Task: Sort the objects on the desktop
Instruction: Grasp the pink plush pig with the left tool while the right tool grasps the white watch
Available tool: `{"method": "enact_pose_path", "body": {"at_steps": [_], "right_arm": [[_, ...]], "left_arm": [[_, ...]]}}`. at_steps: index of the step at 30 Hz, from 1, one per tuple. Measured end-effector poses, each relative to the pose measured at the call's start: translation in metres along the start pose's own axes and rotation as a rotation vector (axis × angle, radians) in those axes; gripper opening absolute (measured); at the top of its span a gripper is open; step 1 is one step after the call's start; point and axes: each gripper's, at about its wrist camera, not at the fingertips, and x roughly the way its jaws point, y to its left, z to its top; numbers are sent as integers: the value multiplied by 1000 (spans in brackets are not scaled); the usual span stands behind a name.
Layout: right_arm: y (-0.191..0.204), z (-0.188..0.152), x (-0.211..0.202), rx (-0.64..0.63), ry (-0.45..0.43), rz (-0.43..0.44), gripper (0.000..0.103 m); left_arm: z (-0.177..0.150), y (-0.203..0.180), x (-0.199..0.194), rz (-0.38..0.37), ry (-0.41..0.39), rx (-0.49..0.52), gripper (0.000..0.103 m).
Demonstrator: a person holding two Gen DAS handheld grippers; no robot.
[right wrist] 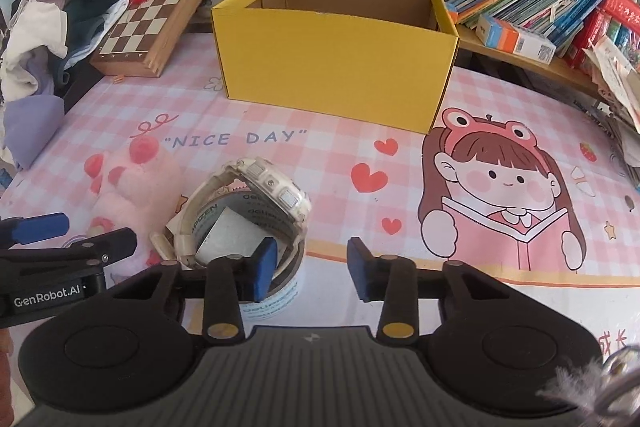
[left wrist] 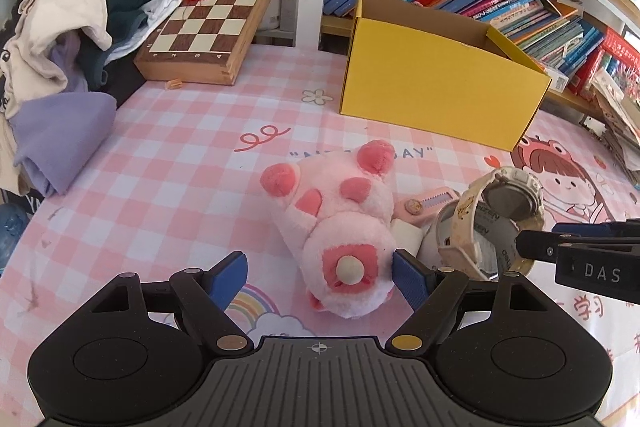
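Pink plush, a paw-shaped soft toy [left wrist: 340,223], lies on the checked tabletop [left wrist: 160,167] directly ahead of the left tongs [left wrist: 320,277]. Its long axis runs almost straight away from them and slightly left, pad-end far, stubby end near. The left tongs are spread wide, and the toy's near end sits between the blue fingertips [left wrist: 406,277], closer to the right-hand one, which looks to be brushing the fur; nothing is clamped. By my reading the left hand is plainly the nearer one for this toy, and a straight closing would catch it across its narrow width.

Just right of the toy a white wristwatch [right wrist: 256,195] is looped on a roll of tape [right wrist: 276,291], which the right tongs [right wrist: 312,273] reach; they too are apart and grip nothing, one fingertip over the roll's rim. A small pink item [left wrist: 430,203] is half hidden behind toy and watch, hard to identify. The yellow box [right wrist: 336,67] stands open further back, well apart; its floor is mostly out of sight.
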Motion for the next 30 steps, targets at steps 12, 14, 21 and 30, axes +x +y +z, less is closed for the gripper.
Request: {"method": "enact_pose_path", "body": {"at_steps": [12, 14, 21, 30], "right_arm": [[1, 4, 7, 9, 5, 49, 10], [1, 5, 5, 12, -1, 52, 9], [-5, 6, -5, 36, -21, 56, 8], [-8, 1, -18, 51, -42, 47, 8]], "left_arm": [[6, -11, 4, -17, -4, 14, 73], [6, -12, 7, -12, 1, 20, 72], [4, -8, 24, -20, 66, 11, 56], [3, 4, 10, -49, 61, -21, 41]]}}
